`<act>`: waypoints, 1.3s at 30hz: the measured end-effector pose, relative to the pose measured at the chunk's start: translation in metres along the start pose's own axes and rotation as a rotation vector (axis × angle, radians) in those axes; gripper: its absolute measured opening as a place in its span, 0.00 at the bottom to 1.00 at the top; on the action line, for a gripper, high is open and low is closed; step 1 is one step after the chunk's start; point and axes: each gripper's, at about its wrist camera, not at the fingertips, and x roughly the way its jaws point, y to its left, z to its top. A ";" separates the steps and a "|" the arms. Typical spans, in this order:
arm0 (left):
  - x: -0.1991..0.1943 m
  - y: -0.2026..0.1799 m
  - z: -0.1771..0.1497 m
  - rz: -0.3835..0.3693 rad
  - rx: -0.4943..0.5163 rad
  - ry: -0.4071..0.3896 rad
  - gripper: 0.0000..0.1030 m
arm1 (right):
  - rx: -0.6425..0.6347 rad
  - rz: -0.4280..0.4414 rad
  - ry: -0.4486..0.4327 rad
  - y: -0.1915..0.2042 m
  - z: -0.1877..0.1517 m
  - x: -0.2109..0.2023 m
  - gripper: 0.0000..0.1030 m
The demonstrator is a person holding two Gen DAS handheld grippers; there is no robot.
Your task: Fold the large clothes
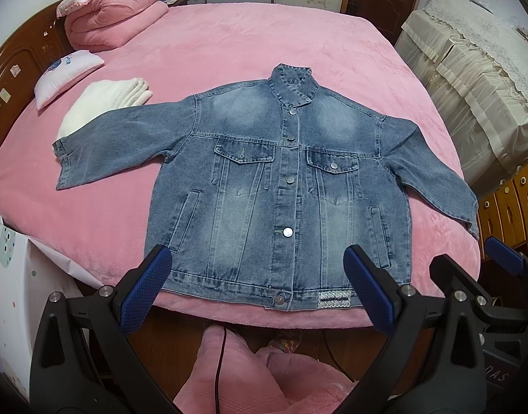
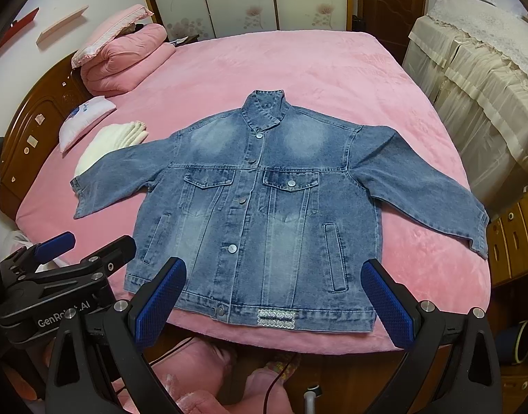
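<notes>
A blue denim jacket (image 1: 277, 179) lies flat, front up and buttoned, on the pink bed (image 1: 229, 41), collar away from me and both sleeves spread out. It also shows in the right wrist view (image 2: 260, 214). My left gripper (image 1: 260, 269) is open and empty, hovering above the jacket's near hem. My right gripper (image 2: 274, 283) is open and empty, hovering over the hem a little to the right. The right gripper shows at the right edge of the left wrist view (image 1: 470, 262). The left gripper shows at the left of the right wrist view (image 2: 88, 245).
A folded white towel (image 1: 101, 100), a small pillow (image 1: 63, 76) and a rolled pink quilt (image 1: 112, 13) lie at the bed's far left by the wooden headboard (image 1: 19, 65). A cloth-covered cabinet (image 1: 477, 79) and wooden drawers (image 1: 512, 203) stand right. Pink-trousered legs (image 1: 229, 372) are below.
</notes>
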 end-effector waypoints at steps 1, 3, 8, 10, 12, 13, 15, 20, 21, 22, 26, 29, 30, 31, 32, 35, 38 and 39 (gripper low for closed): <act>0.000 0.000 0.000 0.001 0.000 0.001 0.96 | 0.000 -0.001 0.000 -0.001 0.000 0.000 1.00; 0.000 0.000 0.000 0.001 0.000 0.001 0.96 | 0.000 -0.001 0.000 -0.001 0.000 0.000 1.00; 0.000 0.000 0.000 0.001 0.000 0.000 0.96 | -0.002 -0.009 0.000 -0.004 -0.003 -0.001 1.00; 0.000 0.000 0.001 0.001 0.000 0.001 0.96 | -0.003 -0.008 -0.001 -0.005 -0.004 -0.001 1.00; 0.000 0.000 0.000 0.002 -0.001 0.002 0.96 | -0.004 -0.009 -0.001 -0.003 -0.003 -0.001 1.00; 0.000 -0.001 0.000 0.003 -0.001 0.003 0.96 | -0.005 -0.008 -0.001 -0.005 -0.003 -0.001 1.00; 0.000 -0.001 -0.001 0.003 -0.002 0.005 0.96 | -0.005 -0.008 -0.001 -0.004 -0.003 -0.001 1.00; -0.001 -0.005 -0.003 0.003 0.000 0.004 0.96 | -0.001 -0.010 0.000 -0.004 -0.003 0.000 1.00; -0.001 -0.005 -0.003 0.005 0.000 0.005 0.96 | -0.002 -0.011 0.000 -0.002 -0.003 0.000 1.00; -0.001 -0.006 -0.004 0.009 0.000 0.007 0.96 | 0.000 -0.010 0.001 -0.003 -0.003 -0.001 1.00; 0.001 -0.004 -0.006 0.045 0.001 0.031 0.97 | 0.018 -0.003 0.005 -0.011 -0.005 -0.003 1.00; 0.003 0.004 -0.006 0.052 -0.026 0.039 0.96 | 0.056 0.012 -0.008 -0.019 -0.003 -0.005 1.00; 0.006 0.009 -0.006 0.055 -0.037 0.050 0.96 | 0.062 0.015 -0.010 -0.022 -0.002 -0.004 1.00; 0.008 0.011 -0.007 0.054 -0.043 0.059 0.96 | 0.074 0.023 -0.007 -0.023 -0.001 -0.002 1.00; 0.012 0.018 -0.008 0.045 -0.057 0.075 0.96 | 0.079 0.025 -0.004 -0.024 0.000 0.000 1.00; 0.022 0.039 -0.009 -0.006 -0.122 0.094 0.96 | 0.076 0.021 0.004 -0.020 0.003 0.012 1.00; 0.032 0.061 -0.010 -0.013 -0.178 0.113 0.96 | 0.036 0.002 -0.009 -0.009 0.006 0.023 0.99; 0.038 0.073 -0.011 -0.026 -0.205 0.129 0.96 | 0.029 0.003 -0.026 -0.004 0.008 0.026 0.99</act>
